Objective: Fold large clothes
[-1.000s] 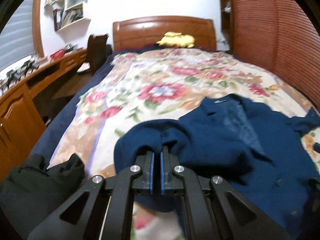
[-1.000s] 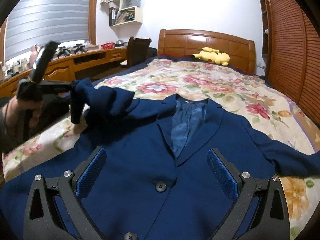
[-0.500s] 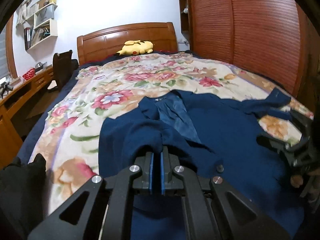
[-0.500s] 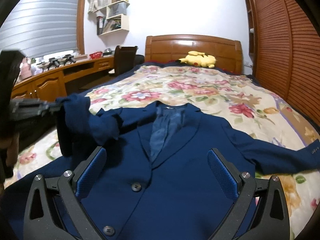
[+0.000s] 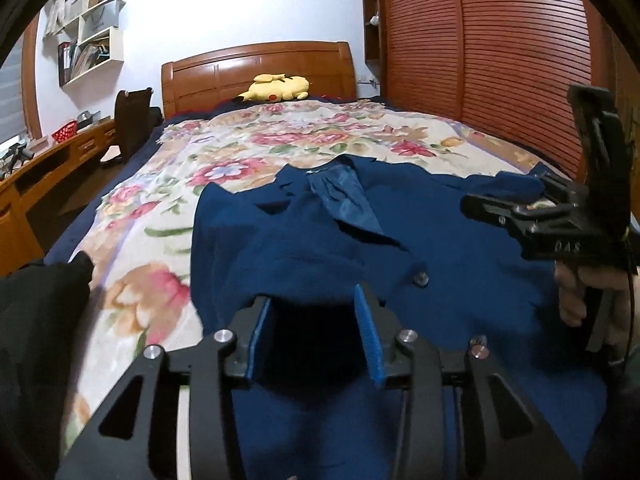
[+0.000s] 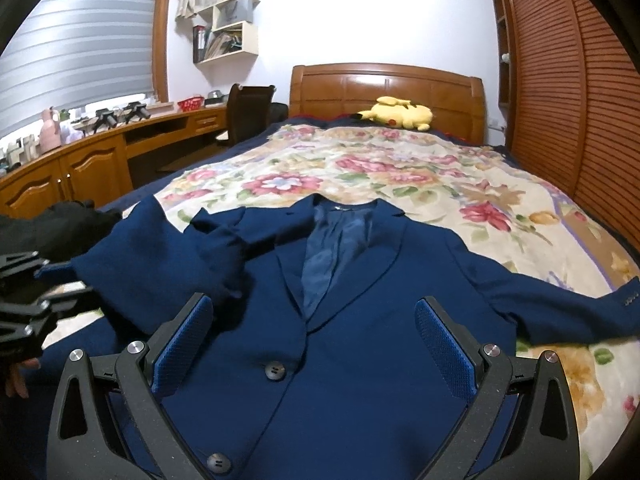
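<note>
Jacket [image 6: 360, 360] hem cut off by lower edge, shelf [image 6: 228, 28] contents too small to tell

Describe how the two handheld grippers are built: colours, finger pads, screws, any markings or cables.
Both the left gripper and the right gripper are matte black, with angular cut-out linkage arms, round silver screws and textured blue pads. Seen side-on, the right gripper shows faint lettering and a thin cable.

This is a bedroom in a home. A wide bed [image 6: 540, 216] with a flowered cover and a wooden headboard [image 6: 386, 90] fills the room, and a yellow plush toy [image 6: 398, 114] lies at its head. A wooden desk [image 6: 100, 160] with a chair [image 6: 248, 112] stands under the window blind [image 6: 80, 52], wall shelves [image 6: 228, 26] hold books, and slatted wardrobe doors [image 6: 572, 120] line the other side.
</note>
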A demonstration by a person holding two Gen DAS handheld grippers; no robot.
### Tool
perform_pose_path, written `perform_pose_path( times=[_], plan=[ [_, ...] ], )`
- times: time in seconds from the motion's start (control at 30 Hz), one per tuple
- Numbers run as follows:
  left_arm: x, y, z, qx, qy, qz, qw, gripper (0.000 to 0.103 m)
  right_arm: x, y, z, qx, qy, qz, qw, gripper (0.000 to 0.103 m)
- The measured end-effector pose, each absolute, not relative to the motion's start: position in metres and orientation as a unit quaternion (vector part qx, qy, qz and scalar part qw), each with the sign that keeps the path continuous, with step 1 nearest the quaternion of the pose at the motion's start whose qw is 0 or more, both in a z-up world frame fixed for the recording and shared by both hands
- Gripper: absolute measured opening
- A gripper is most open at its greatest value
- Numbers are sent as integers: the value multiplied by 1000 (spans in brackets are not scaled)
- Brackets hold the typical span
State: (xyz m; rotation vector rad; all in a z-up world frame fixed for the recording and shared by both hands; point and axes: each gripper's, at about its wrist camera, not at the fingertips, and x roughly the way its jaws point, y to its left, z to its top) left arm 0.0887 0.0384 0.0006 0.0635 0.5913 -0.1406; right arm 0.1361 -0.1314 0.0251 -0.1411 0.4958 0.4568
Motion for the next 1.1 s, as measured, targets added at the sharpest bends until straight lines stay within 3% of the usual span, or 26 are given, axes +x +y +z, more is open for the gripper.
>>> perform_pose_path(
  times=[0.53, 0.87, 1.03, 1.07, 1.1],
  plan=[
    [48, 106, 6, -19, 260, -31, 965, 48, 125, -64, 22, -81, 256, 311, 912, 100],
    [46, 137, 1, -38, 258, -5, 965, 53, 120, -14, 9, -107, 282, 370, 879, 92],
    [46, 138, 1, -38, 257, -5, 966, 53, 116, 8, -6, -138, 297, 391, 860, 78],
    [46, 138, 1, -38, 257, -5, 966, 53, 116, 9, -8, -143, 298, 394, 858, 62],
    [46, 138, 1, -39, 257, -5, 966, 53, 115, 10, -10, -149, 296, 394, 857, 38]
  ],
)
